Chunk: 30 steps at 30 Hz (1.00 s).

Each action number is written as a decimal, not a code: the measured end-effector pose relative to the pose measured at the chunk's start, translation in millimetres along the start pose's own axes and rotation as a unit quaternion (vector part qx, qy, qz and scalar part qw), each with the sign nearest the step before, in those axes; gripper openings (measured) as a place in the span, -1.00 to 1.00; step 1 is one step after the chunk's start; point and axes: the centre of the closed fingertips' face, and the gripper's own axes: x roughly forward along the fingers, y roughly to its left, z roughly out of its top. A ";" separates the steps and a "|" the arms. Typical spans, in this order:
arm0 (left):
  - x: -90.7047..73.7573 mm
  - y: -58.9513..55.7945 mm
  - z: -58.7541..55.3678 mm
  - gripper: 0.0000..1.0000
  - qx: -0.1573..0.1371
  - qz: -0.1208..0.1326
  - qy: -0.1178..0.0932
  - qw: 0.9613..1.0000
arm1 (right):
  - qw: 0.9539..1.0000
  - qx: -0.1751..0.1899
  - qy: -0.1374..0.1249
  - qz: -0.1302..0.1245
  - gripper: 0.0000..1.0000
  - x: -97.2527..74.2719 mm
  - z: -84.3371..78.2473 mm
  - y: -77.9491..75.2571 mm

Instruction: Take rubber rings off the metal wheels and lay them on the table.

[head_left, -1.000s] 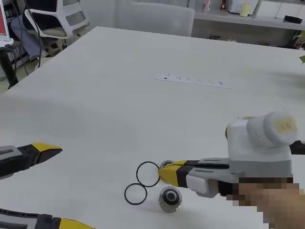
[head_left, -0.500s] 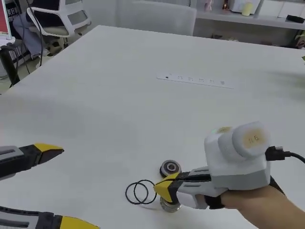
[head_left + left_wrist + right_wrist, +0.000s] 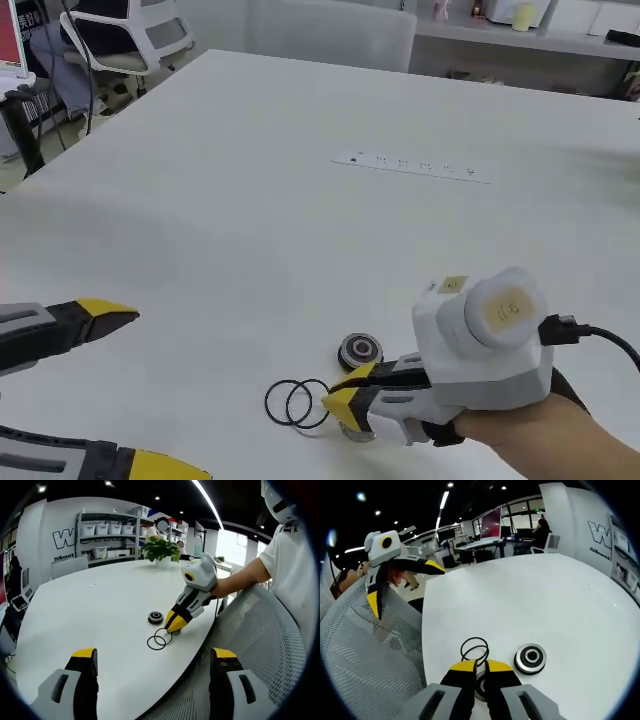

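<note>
Two black rubber rings (image 3: pixel 297 402) lie overlapping on the white table (image 3: pixel 250 220). A metal wheel (image 3: pixel 359 350) lies flat just right of them. A second wheel (image 3: pixel 356 431) sits under my right gripper (image 3: pixel 340 395), whose yellow-tipped jaws stand nearly together right over it. In the right gripper view that wheel (image 3: pixel 481 684) shows through the narrow gap behind the tips of the right gripper (image 3: pixel 481 666), with the rings (image 3: pixel 474 649) ahead and the other wheel (image 3: pixel 530 658) to the right. My left gripper (image 3: pixel 125 390) hangs wide open at the near left, nothing in it.
A white power strip (image 3: pixel 410 167) lies at mid-table. Office chairs (image 3: pixel 130 40) stand past the far left corner. A grey mesh chair (image 3: pixel 365 650) sits off the near edge. A potted plant (image 3: pixel 160 550) stands at the table's far end.
My right gripper moved from beside the rings down onto the near wheel. The two rings, apart a second ago, now overlap. The left gripper stayed in place.
</note>
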 end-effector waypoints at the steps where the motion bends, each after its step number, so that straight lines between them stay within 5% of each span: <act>1: 0.0 0.2 0.1 0.82 0.001 0.001 0.000 1.000 | 1.000 0.002 0.000 0.001 -0.93 -0.5 0.3 -0.3; 18: -0.1 -0.7 0.1 0.81 0.003 -0.001 0.001 1.000 | 0.999 0.030 -0.037 -0.020 -0.94 -18.8 18.0 -15.7; 30: 0.0 -1.4 1.2 0.82 0.004 -0.004 -0.003 1.000 | 0.992 0.051 -0.110 -0.038 -0.80 -60.6 56.9 -36.1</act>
